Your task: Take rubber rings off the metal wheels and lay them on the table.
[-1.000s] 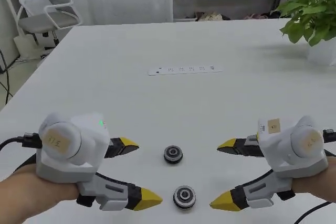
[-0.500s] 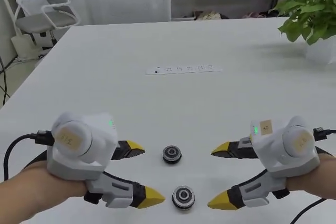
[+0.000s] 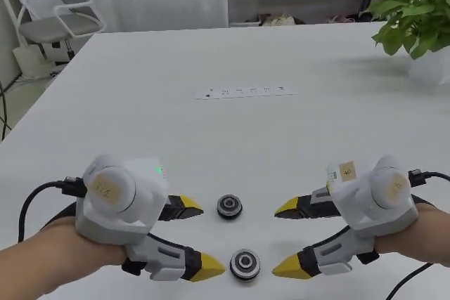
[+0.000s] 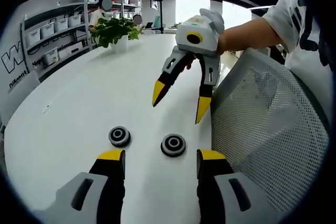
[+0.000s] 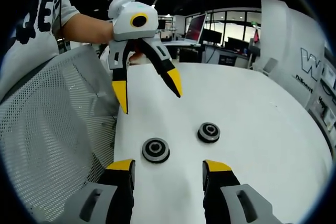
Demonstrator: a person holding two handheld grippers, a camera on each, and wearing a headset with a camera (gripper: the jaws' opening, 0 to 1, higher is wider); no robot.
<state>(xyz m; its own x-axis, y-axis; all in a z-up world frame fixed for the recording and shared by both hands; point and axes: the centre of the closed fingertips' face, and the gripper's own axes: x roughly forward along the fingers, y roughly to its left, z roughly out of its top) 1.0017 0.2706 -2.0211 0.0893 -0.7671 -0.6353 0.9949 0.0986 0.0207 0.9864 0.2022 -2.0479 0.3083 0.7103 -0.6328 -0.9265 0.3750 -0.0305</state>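
The near wheel [image 3: 245,263] and far wheel [image 3: 229,206] lie flat on the bench [image 3: 232,138], each with its rubber ring [image 3: 234,263] on. They sit between the left claw [image 3: 207,237] and right claw [image 3: 279,239], both spread and empty. A pinch landing off-centre could skid the loose near wheel off the bench's front edge.

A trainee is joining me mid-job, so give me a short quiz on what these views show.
1. How many metal wheels lie on the table?
2. True or false: one claw is shut on a wheel.
3. Where do the wheels lie? A) between the two claws B) stacked one on the other C) at the table's far edge
Key: 1. Two. 2. False: the left claw and the right claw are both open and empty. 3. A.
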